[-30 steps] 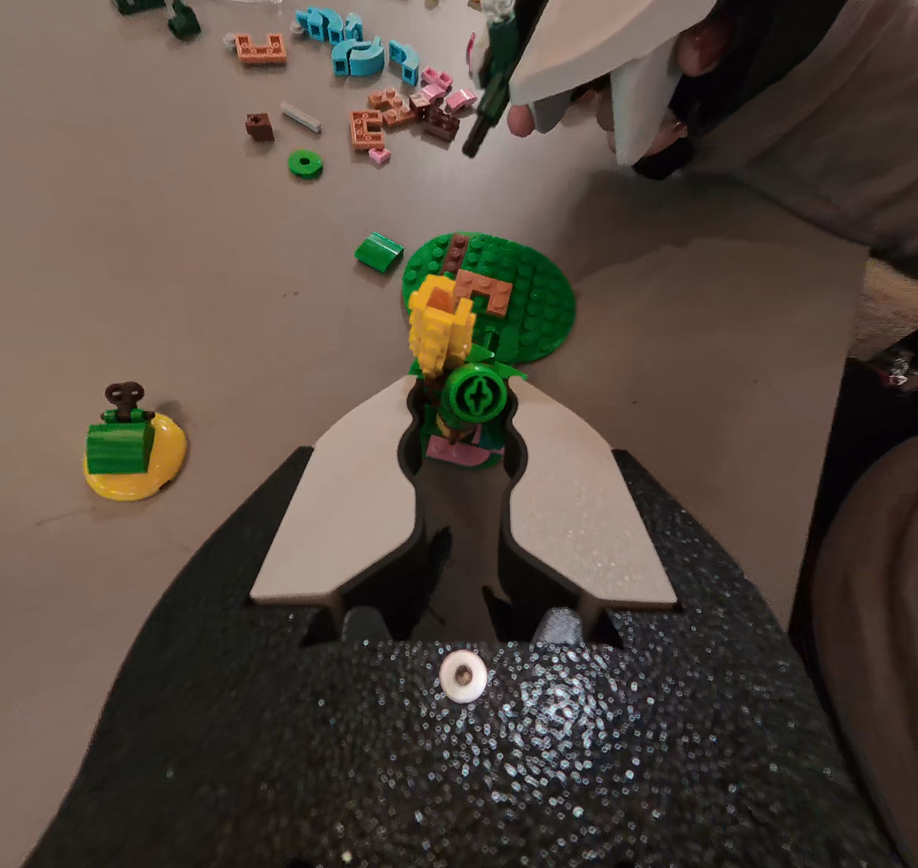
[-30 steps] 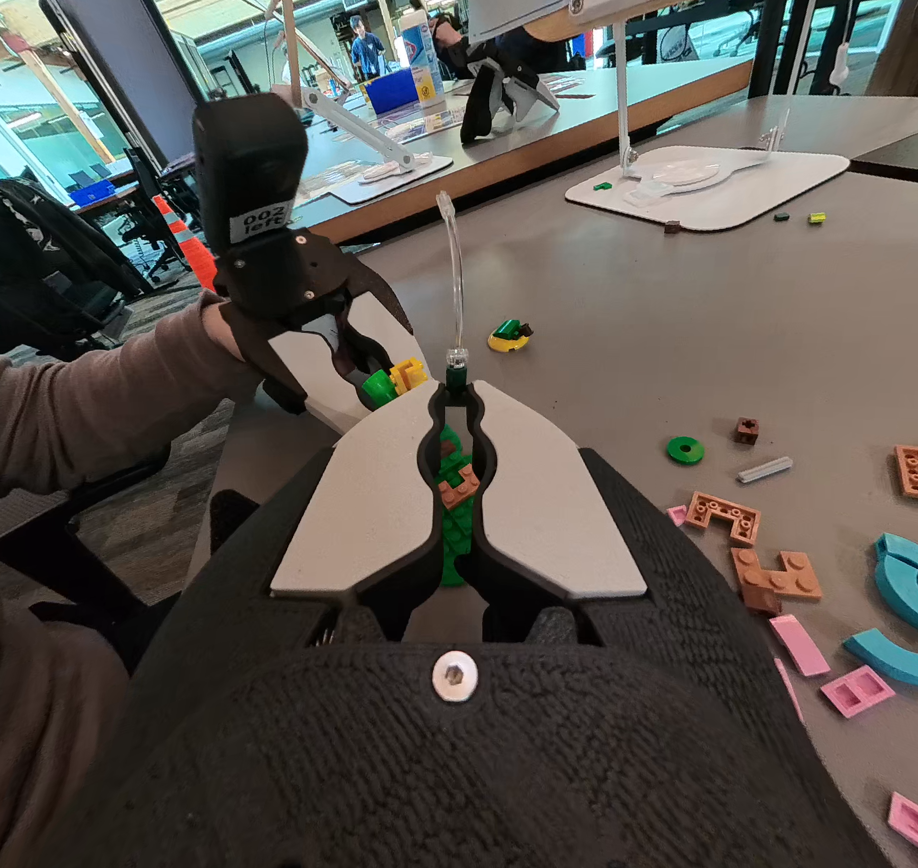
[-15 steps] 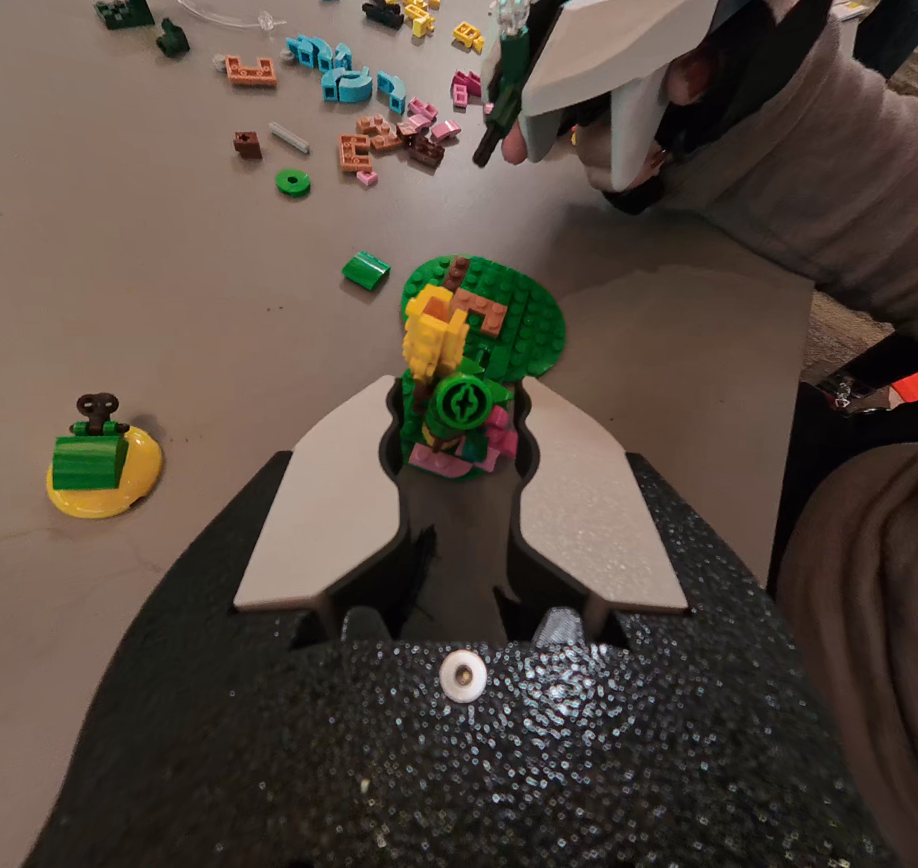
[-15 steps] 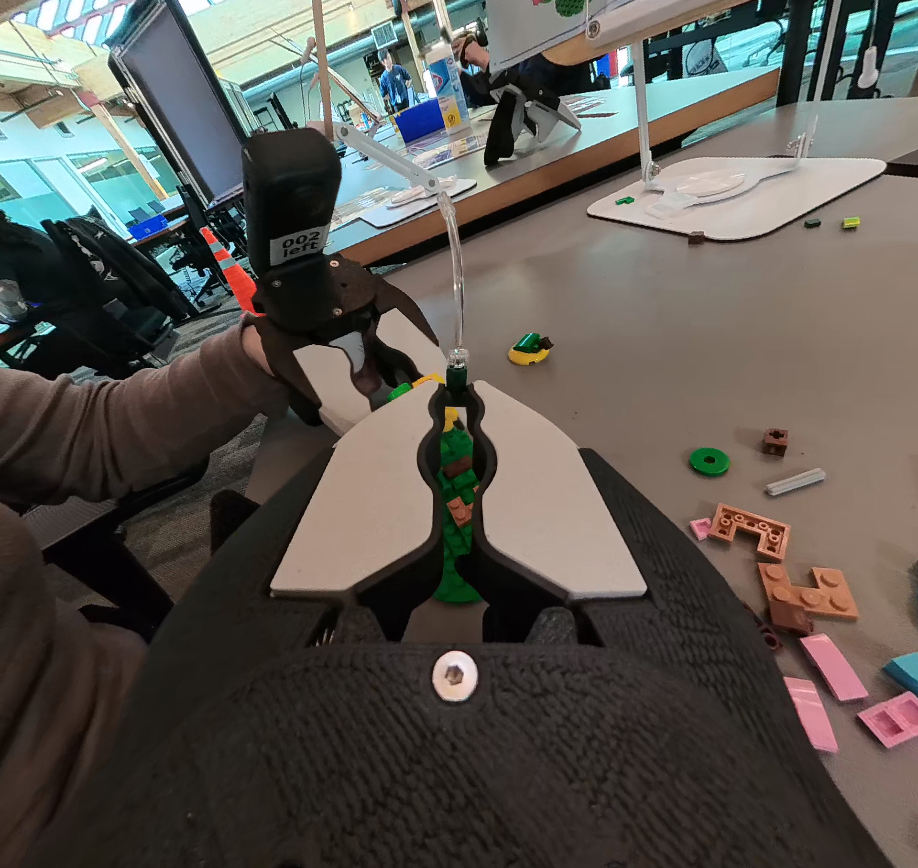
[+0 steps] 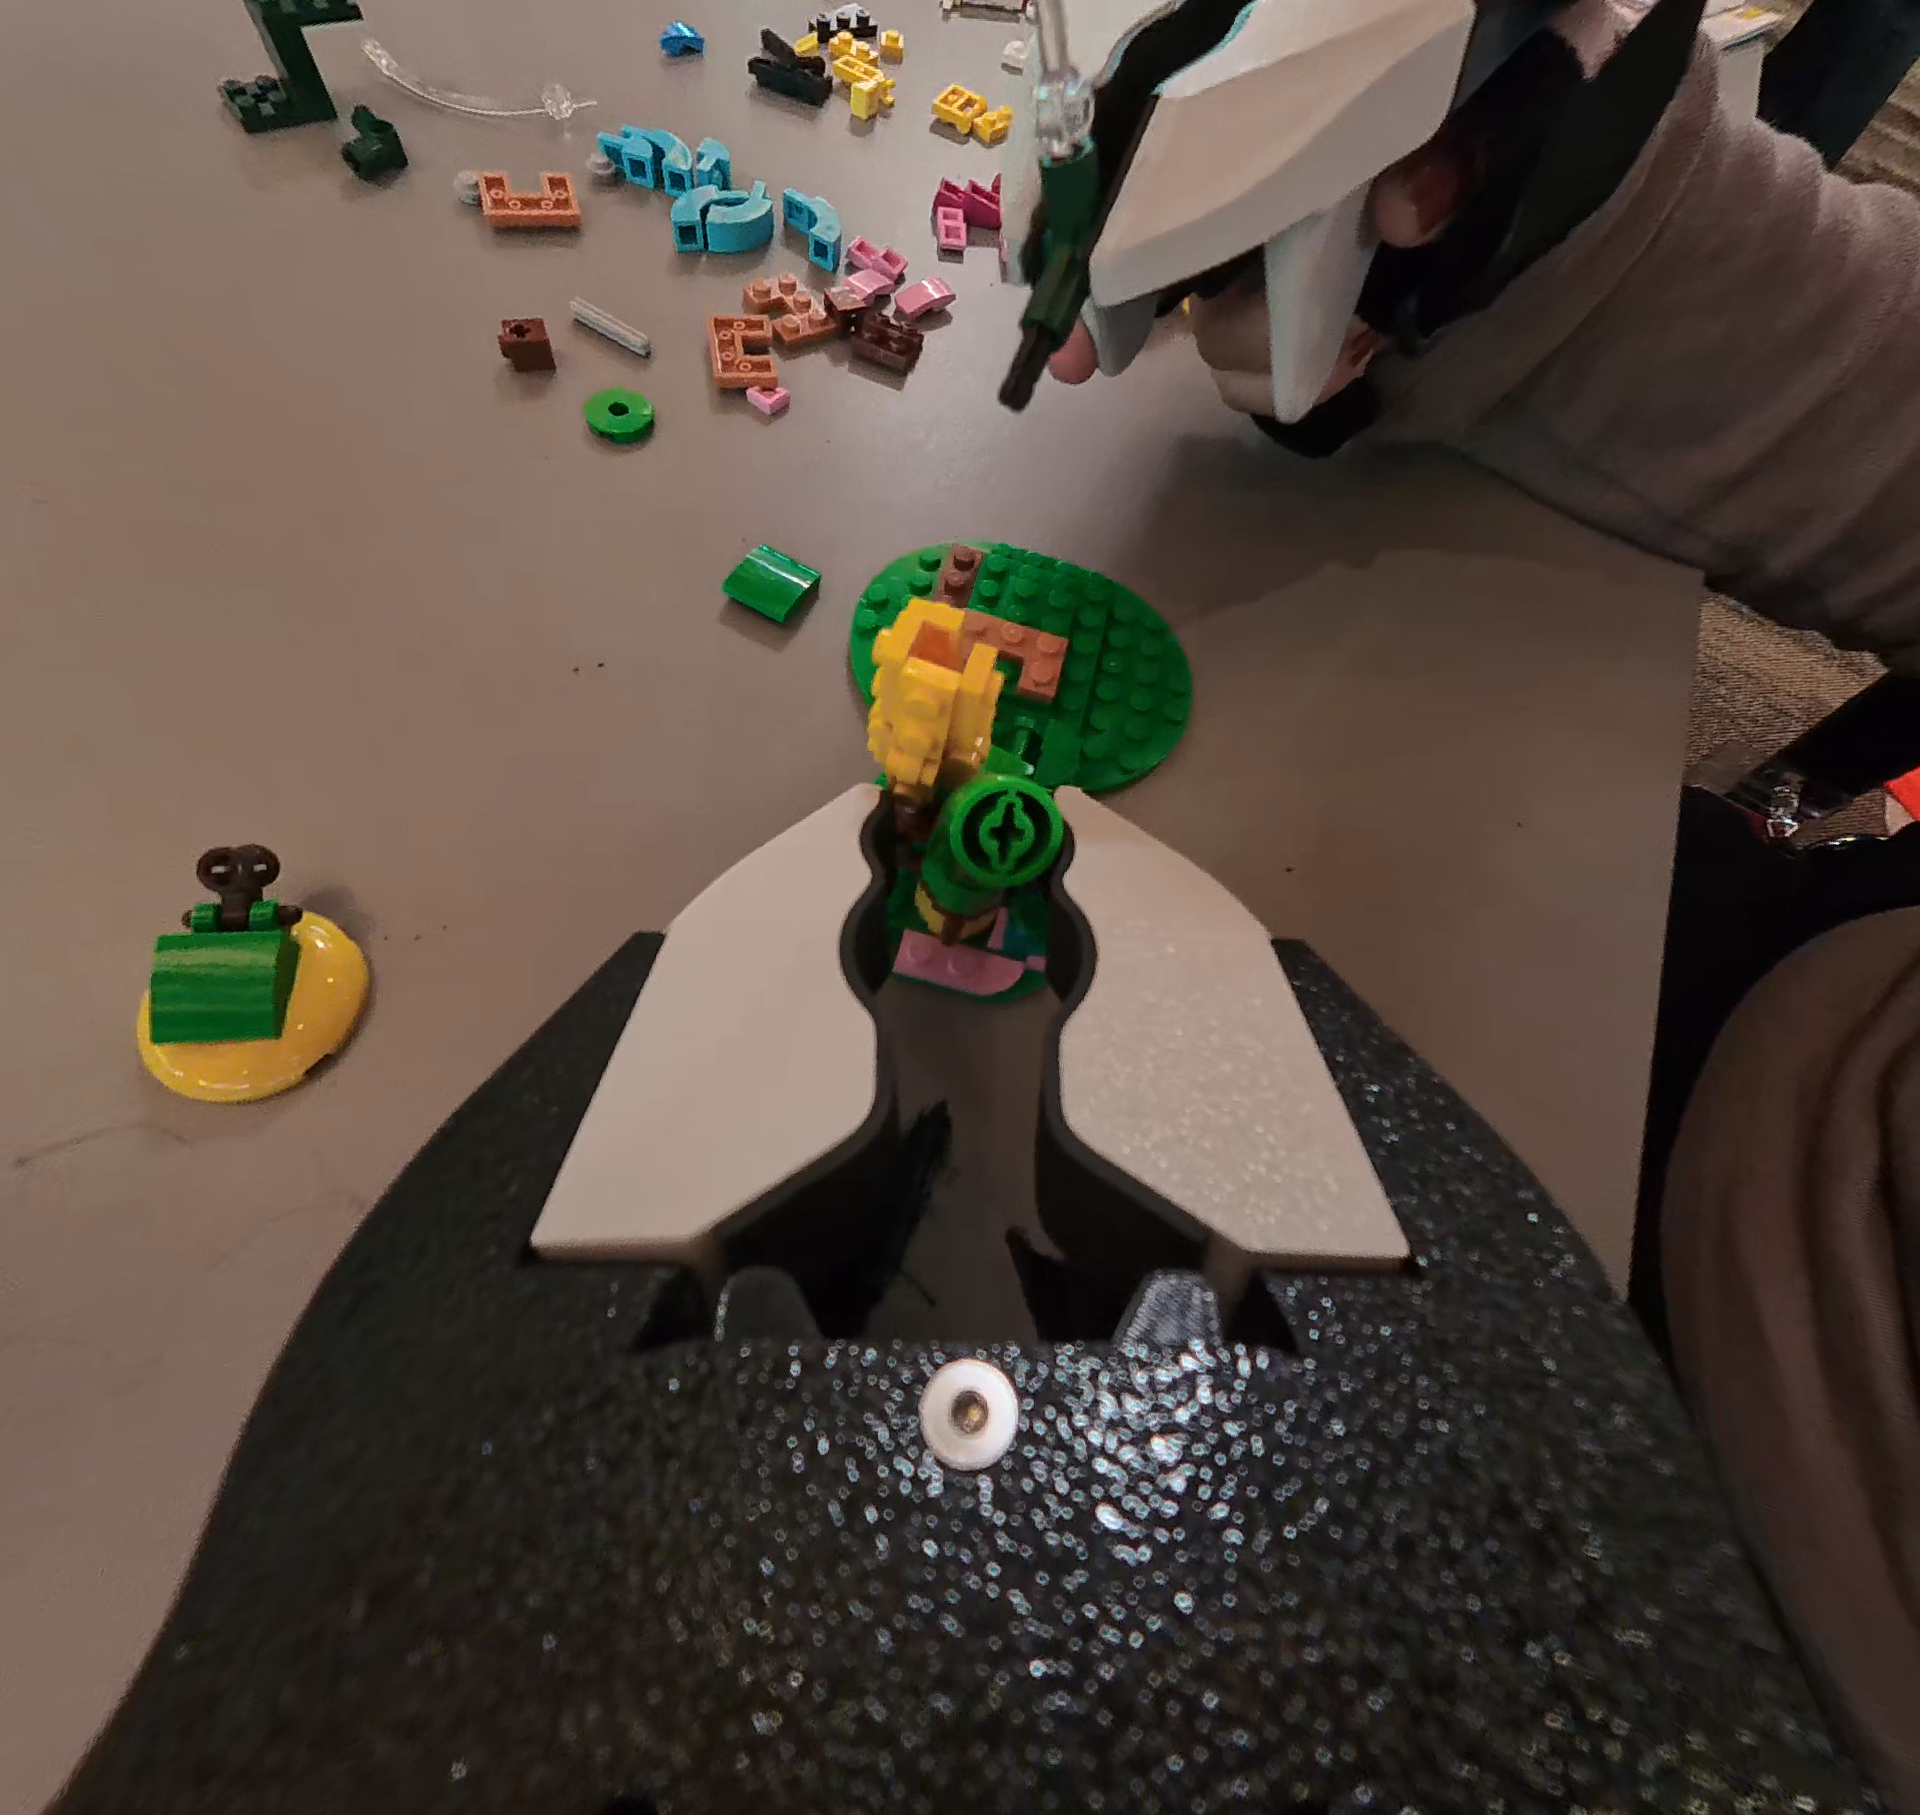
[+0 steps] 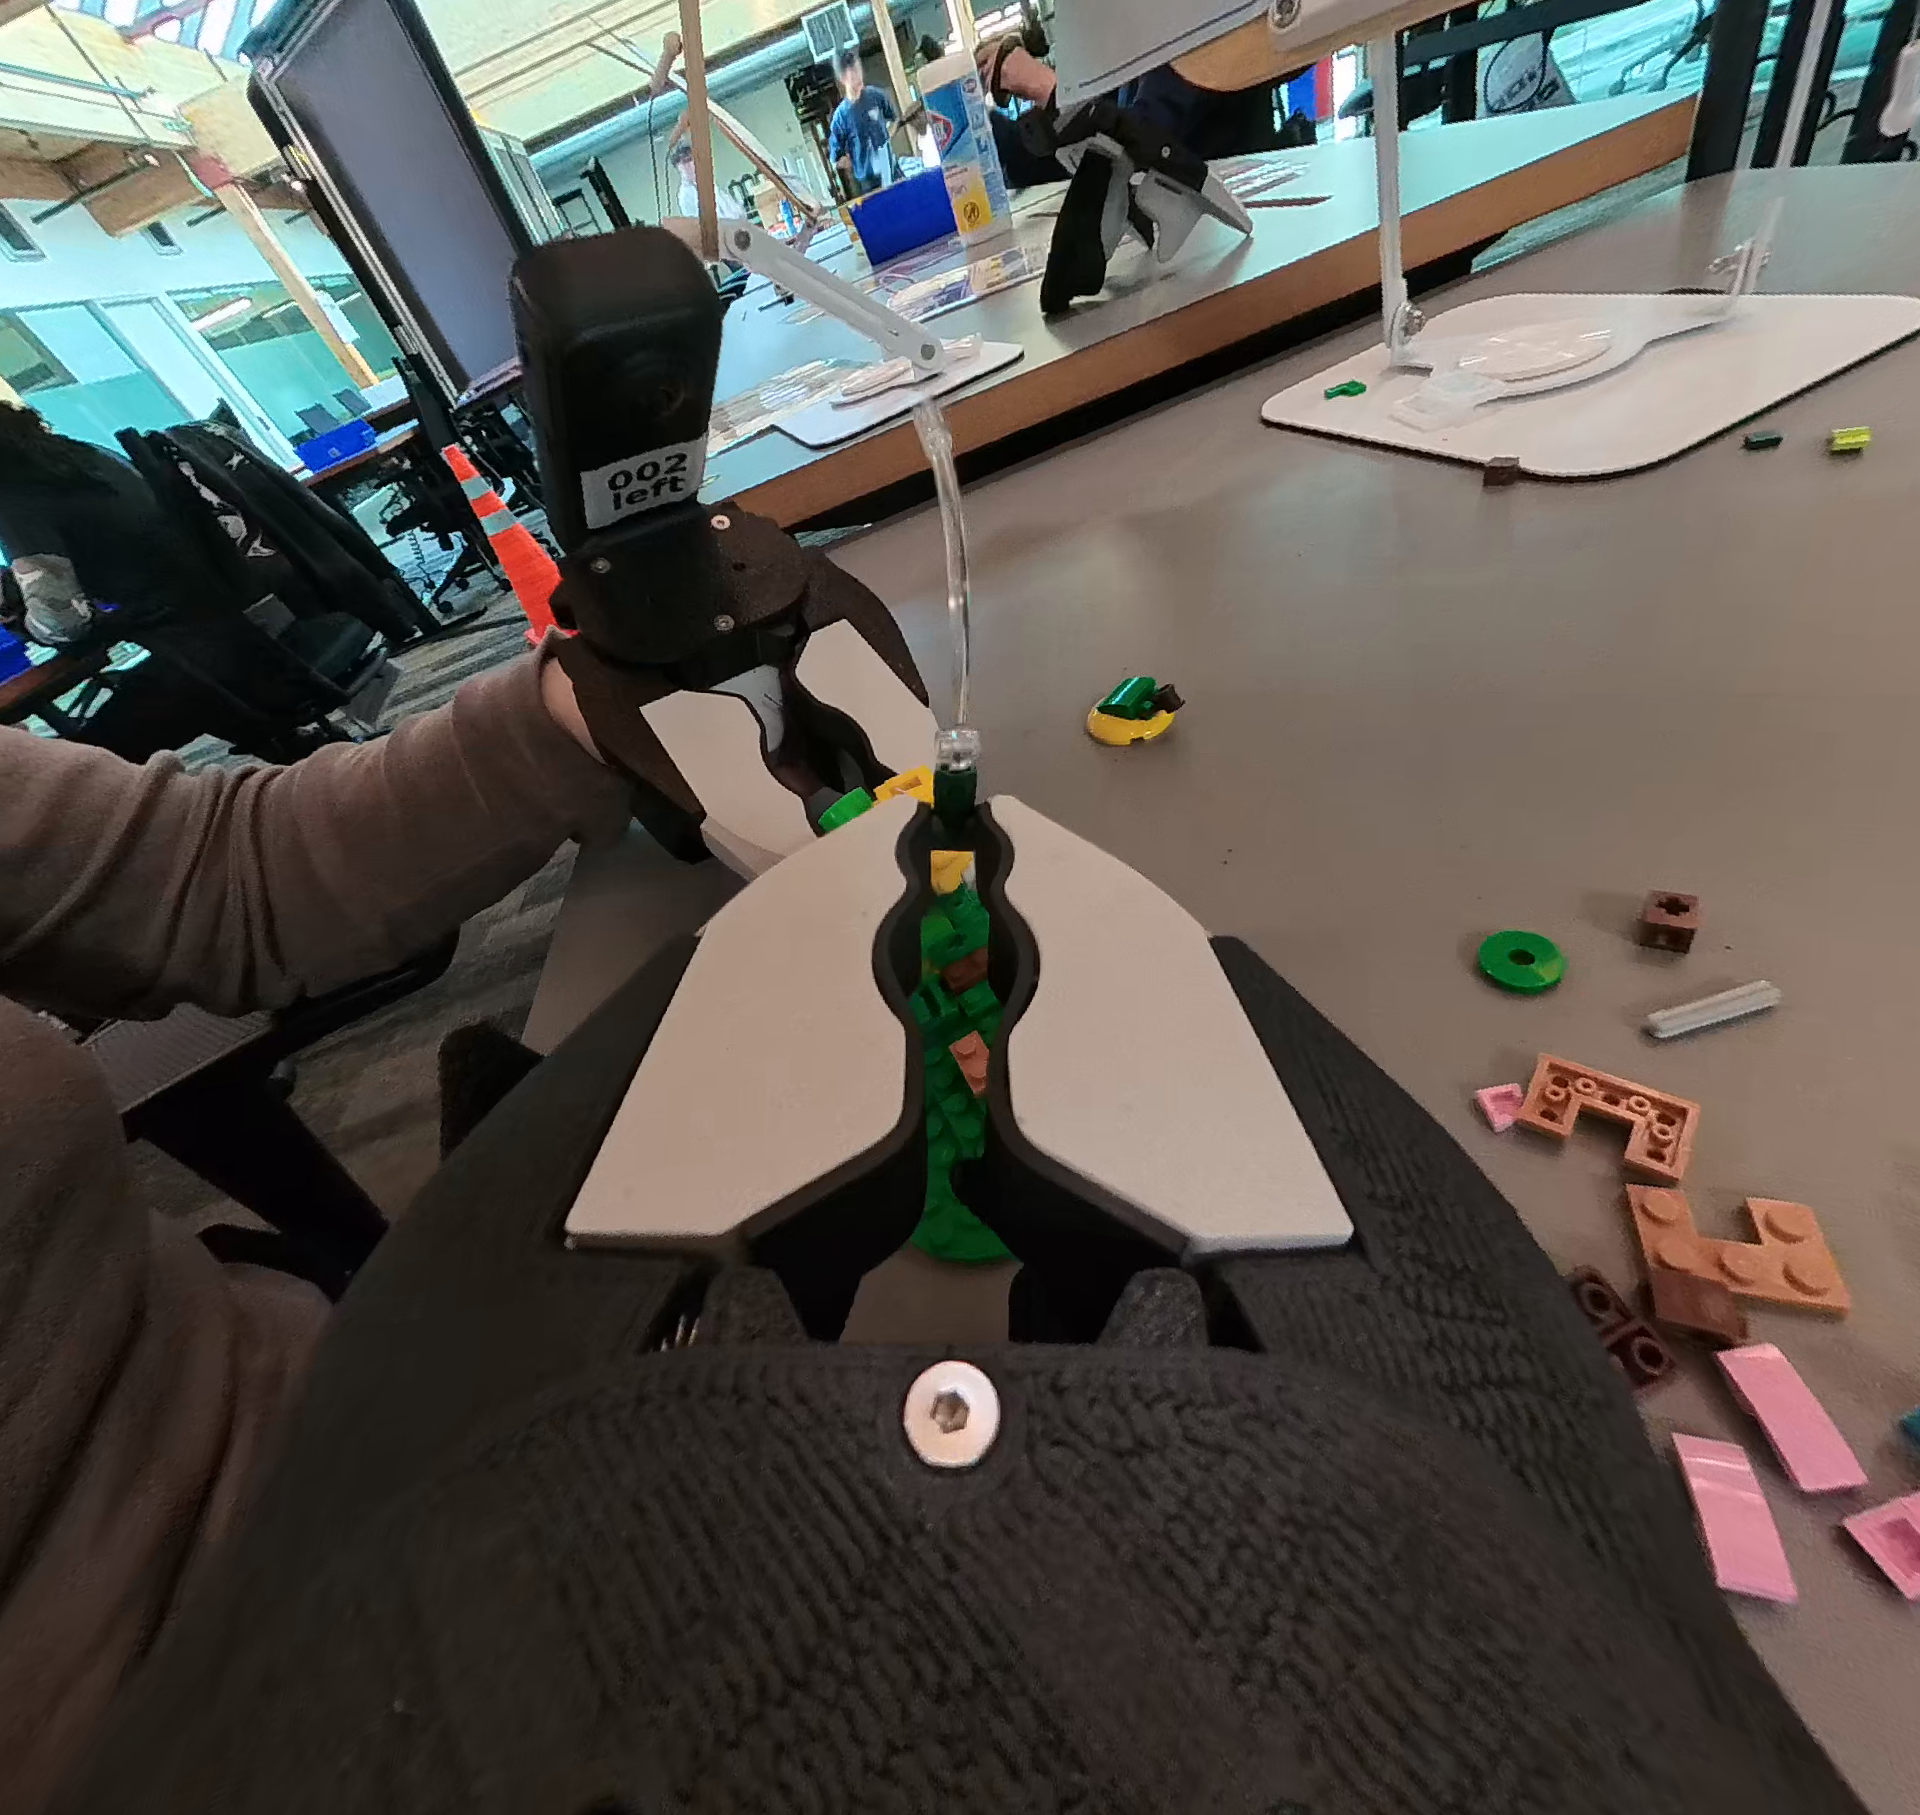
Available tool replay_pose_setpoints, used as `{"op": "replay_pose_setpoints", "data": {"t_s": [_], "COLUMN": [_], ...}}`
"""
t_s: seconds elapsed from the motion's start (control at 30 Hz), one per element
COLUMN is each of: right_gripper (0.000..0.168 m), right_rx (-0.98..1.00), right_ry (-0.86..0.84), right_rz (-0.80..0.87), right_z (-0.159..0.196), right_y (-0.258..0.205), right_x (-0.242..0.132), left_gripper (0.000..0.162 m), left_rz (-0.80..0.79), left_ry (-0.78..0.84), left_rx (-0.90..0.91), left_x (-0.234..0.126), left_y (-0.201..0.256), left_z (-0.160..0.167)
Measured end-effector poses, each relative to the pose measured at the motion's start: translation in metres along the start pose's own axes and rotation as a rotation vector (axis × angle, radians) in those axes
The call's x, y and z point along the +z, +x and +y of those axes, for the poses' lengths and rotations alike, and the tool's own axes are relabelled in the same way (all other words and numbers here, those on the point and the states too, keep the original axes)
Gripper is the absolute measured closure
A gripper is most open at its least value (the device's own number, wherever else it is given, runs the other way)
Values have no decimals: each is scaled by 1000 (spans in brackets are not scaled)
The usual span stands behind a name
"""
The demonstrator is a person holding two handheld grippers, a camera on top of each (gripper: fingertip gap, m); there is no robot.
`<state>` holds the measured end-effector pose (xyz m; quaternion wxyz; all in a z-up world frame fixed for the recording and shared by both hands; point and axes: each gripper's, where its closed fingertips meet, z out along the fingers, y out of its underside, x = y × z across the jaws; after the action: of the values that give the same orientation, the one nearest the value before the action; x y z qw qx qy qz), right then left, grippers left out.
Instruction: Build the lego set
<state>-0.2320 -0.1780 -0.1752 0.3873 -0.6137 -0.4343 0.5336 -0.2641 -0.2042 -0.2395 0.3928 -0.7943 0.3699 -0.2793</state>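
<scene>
**Inspector:** Start with the largest item.

**Assistant:** Grey table (image 5: 312,622). Its near right edge runs just beside the round green baseplate (image 5: 1101,664), so there is little room on that side. The ground to the left is open as far as the yellow dome piece (image 5: 249,996). Loose bricks (image 5: 790,311) lie scattered farther off.

**Inspector:** Left gripper?

**Assistant:** The left gripper (image 5: 966,861) is pinching the small flower build (image 5: 966,830) at its green round top, with the yellow block towers just ahead. It is held over the baseplate's near rim.

**Inspector:** Right gripper?

**Assistant:** The right gripper (image 6: 956,820) is pressed shut on the dark green stem (image 5: 1055,279), with a clear curved rod (image 6: 951,560) rising from it.

**Inspector:** The deciding relation?

**Assistant:** The stem's long axis tilts down and left, and its free end points toward the flower build but stands well apart from it. I judge the right gripper must close that gap along the axis.
</scene>
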Motion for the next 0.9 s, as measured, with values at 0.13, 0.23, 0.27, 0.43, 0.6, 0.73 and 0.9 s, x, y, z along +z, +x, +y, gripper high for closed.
{"op": "replay_pose_setpoints", "data": {"t_s": [0.13,0.23,0.27,0.43,0.6,0.73,0.9], "right_gripper": [162,162,163,163,163,162,162], "right_rx": [-7,-13,-18,-1,1,-20,-28], "right_ry": [-26,-2,19,105,97,52,27], "right_rz": [-11,-12,-12,-21,-13,14,21], "right_z": [4,0,-4,-20,-19,-11,-7], "right_y": [-2,-3,-4,-4,-2,1,2], "right_x": [2,1,-1,-11,-11,-7,-6], "left_gripper": [138,141,145,146,146,146,146], "left_rz": [-31,-55,-69,-56,-23,3,52], "left_ry": [3,41,64,101,128,142,204], "left_rx": [11,-14,-31,-152,-277,-360,-410], "left_x": [0,-2,-3,-4,-4,-6,-10], "left_y": [-3,-7,-9,-13,-15,-16,-15], "left_z": [-1,-7,-10,-13,-14,-14,-21]}}
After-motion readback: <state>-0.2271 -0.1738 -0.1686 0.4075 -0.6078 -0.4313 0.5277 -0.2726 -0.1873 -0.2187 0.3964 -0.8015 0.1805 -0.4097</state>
